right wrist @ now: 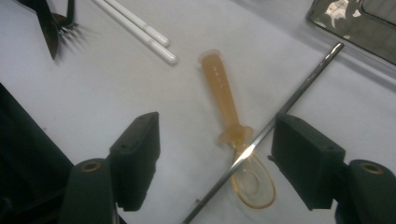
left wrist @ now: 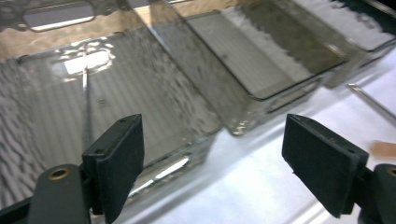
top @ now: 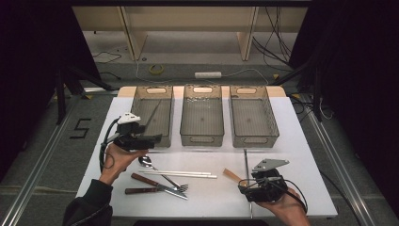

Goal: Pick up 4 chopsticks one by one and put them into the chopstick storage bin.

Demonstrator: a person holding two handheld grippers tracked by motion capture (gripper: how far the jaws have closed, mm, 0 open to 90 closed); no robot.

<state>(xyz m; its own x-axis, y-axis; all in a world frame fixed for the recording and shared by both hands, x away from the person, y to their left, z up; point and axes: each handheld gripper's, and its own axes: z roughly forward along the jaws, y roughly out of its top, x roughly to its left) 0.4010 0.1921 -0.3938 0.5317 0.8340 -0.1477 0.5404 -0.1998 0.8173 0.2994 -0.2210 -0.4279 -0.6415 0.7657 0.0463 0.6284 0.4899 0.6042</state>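
My left gripper (top: pixel 157 138) (left wrist: pixel 212 140) hovers at the front wall of the left clear bin (top: pixel 137 101) (left wrist: pixel 196 140), jaws open with nothing between them. A thin metal chopstick (top: pixel 154 112) (left wrist: pixel 85 100) lies inside that bin. My right gripper (top: pixel 243 183) (right wrist: pixel 217 140) is low over the white table near its front right, jaws open. Between them lie an amber plastic spoon (top: pixel 231 175) (right wrist: pixel 223 100) and a second metal chopstick (top: pixel 245 162) (right wrist: pixel 299 91) that crosses over the spoon's neck. The pads touch neither.
A middle bin (top: pixel 202 140) and a right bin (top: pixel 254 140) stand beside the left one. In front of them lie a metal spoon (top: pixel 147 162), two white chopsticks (top: pixel 183 174) (right wrist: pixel 140 30), and a knife (top: pixel 141 190) and fork (top: pixel 155 181) with wooden handles.
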